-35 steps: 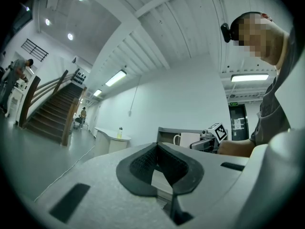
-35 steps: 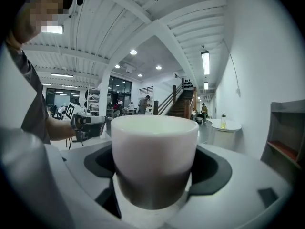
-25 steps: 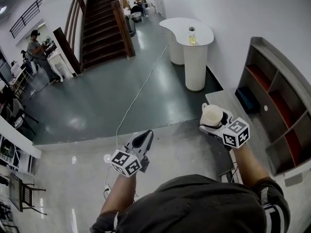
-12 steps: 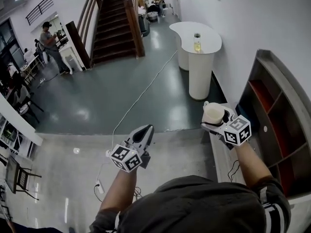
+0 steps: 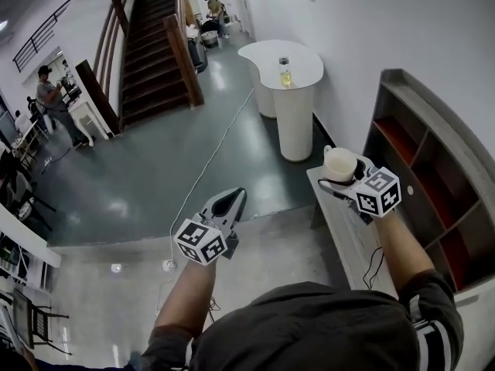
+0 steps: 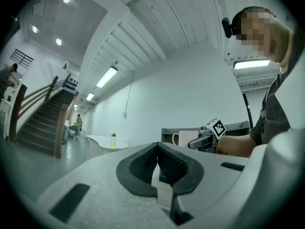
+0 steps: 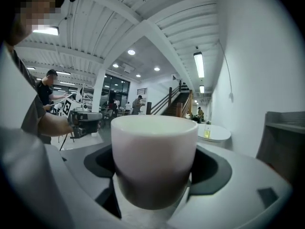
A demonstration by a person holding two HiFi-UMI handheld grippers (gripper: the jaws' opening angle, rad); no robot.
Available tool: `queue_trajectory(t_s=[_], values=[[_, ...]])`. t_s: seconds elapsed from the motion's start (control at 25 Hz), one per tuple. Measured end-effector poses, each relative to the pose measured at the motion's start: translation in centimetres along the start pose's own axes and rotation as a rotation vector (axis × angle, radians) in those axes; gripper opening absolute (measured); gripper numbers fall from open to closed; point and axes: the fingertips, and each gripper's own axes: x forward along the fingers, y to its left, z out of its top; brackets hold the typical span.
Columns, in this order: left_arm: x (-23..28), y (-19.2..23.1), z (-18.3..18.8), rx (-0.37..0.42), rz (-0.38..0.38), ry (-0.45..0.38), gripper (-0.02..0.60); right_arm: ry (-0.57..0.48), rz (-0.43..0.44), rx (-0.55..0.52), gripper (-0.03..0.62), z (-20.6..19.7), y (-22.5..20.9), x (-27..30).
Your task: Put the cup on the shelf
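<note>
At your right, beside the shelf (image 5: 433,157), the right gripper (image 5: 341,178) carries the cup (image 5: 339,163) upright, mouth up, over the near end of the low tabletop (image 5: 344,230) that runs along the shelf's foot. The cup is in the air, touching neither tabletop nor shelf, and the open compartments lie just to its right in the head view. You grasp it by the body from both sides, which probably serves to leave the base free for setting down flat on a shelf board; the handle points away from you. The jaws stand wide, their pads pressed on the cup's wall, as the right gripper view shows. Your left gripper (image 5: 230,200) hangs well apart from the cup, over the floor, likely kept clear so as not to hinder the placing. Its jaws are clenched tip to tip, and nothing is between them.
</note>
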Motion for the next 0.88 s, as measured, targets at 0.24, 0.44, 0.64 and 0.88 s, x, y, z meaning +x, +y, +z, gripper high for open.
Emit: queue_trajectory(t_s=[0.24, 0.44, 0.64, 0.88], values=[[6.4, -3.3, 1.2, 0.007, -0.156, -0.007, 0.000, -0.001, -0.160, 0.006, 0.431, 0.8, -4.2, -6.0], [13.5, -7.8, 1.3, -0.014, -0.316, -0.012, 0.000, 0.008, -0.337, 0.010, 0.431, 0.9, -8.8, -13.8], [18.3, -13.7, 1.1, -0.052, -0.471, -0.012, 0.000, 0.015, -0.519, 0.032, 0.431, 0.4, -11.3, -22.3], [22.7, -21.7, 1.2, -0.057, -0.667, -0.019, 0.000, 0.024, -0.758, 0.046, 0.431, 0.3, -13.1, -33.6]])
